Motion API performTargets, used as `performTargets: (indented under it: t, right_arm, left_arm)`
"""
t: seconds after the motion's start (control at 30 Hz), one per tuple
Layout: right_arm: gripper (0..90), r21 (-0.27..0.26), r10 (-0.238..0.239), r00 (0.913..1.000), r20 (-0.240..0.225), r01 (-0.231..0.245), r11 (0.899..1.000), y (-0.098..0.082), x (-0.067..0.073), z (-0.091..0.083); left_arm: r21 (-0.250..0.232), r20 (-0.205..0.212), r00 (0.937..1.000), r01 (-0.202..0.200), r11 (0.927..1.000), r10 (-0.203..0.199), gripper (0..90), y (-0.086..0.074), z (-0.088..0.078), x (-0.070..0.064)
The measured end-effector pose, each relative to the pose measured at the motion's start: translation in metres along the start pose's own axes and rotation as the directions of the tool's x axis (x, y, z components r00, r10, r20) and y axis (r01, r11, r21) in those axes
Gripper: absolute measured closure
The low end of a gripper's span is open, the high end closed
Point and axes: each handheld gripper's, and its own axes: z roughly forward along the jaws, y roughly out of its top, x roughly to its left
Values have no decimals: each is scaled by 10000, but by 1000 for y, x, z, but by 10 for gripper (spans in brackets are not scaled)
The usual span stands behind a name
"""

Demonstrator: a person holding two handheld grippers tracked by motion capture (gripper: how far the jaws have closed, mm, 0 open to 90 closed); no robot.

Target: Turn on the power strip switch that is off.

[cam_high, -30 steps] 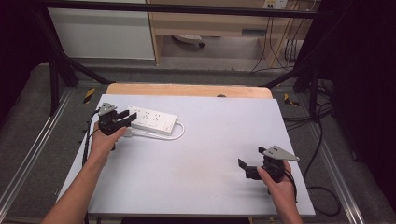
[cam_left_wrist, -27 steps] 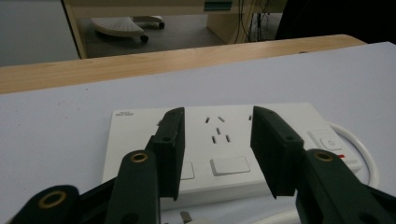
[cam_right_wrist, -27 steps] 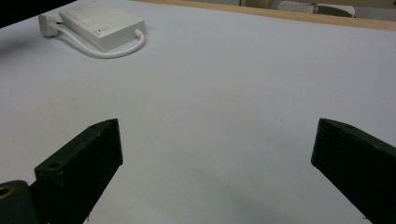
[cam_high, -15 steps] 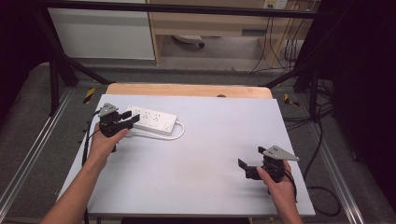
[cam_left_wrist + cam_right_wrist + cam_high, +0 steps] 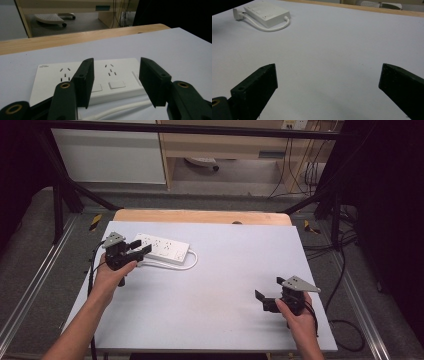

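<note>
Left gripper view: left gripper (image 5: 116, 82) gapes moderately, empty, its jaws over the white power strip's (image 5: 100, 80) near edge, cable (image 5: 120, 110) beneath. Closing here might snag that cable. Right gripper (image 5: 272, 301) waits wide apart, well away.

White plastic power strip (image 5: 161, 247) smooth; table (image 5: 225, 270) matt; wooden edge (image 5: 200, 216)

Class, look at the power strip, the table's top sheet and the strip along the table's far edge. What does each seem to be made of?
Power strip: likely hard white plastic, smooth with a slight sheen and moulded socket slots.
Table top sheet: matte pale grey, possibly laminate or painted board; the look leaves it open.
Far edge strip: looks like light wood, tan with faint grain.
</note>
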Motion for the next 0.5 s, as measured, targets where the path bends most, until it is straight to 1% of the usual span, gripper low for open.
performTargets:
  t: [0.13,0.23,0.4,0.5]
  right_arm:
    - [25,3,-22,10000,1,22,10000,0,0,0]
    - [25,2,-33,10000,2,33,10000,0,0,0]
    - [25,12,-22,10000,-10,22,10000,0,0,0]
    - [25,26,-35,10000,-25,36,10000,0,0,0]
  left_arm:
    - [-76,45,10000,-28,10000,28,391,-1,-4,-6]
    - [-110,136,9999,21,9999,-19,324,-2,-7,-9]
    - [-277,331,9994,-54,9996,63,212,-5,-12,-14]
    - [-374,400,9992,-69,9993,84,161,-6,-15,-17]
